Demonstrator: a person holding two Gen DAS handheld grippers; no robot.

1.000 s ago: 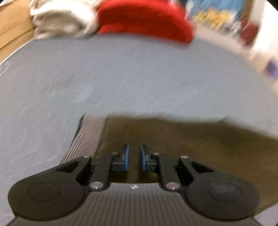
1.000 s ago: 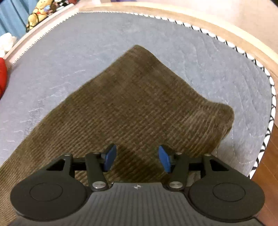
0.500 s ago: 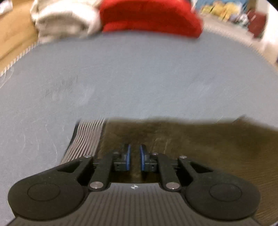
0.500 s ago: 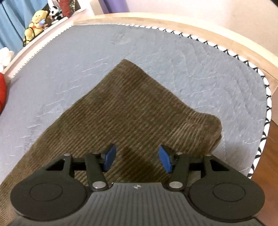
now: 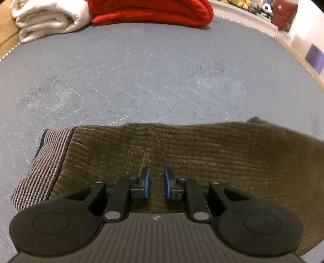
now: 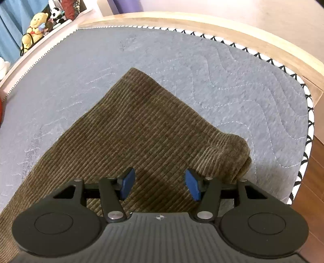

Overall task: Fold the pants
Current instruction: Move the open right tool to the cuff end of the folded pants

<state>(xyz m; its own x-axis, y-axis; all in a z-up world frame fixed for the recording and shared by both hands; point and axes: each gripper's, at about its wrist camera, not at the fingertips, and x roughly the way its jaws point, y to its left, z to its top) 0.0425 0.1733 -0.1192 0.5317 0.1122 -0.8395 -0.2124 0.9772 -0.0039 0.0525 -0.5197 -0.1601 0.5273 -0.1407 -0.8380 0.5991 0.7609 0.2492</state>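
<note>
Brown corduroy pants (image 5: 202, 153) lie flat on a grey quilted mat (image 5: 141, 81). Their striped waistband (image 5: 44, 159) is at the left in the left wrist view. My left gripper (image 5: 155, 185) hovers over the pants near the waistband, its blue pads a narrow gap apart with nothing between them. In the right wrist view the leg end of the pants (image 6: 141, 125) points away to a corner, with a rolled edge at the right. My right gripper (image 6: 160, 185) is open and empty above the leg.
A folded white towel (image 5: 46, 18) and a folded red garment (image 5: 149, 10) sit at the mat's far edge. The mat's patterned border (image 6: 303, 125) and wooden floor are at the right. Stuffed toys (image 6: 34, 26) sit on a ledge at the far left.
Both grippers have pulled back and up from the pants, so more of the mat shows. The jaw openings have not changed.
</note>
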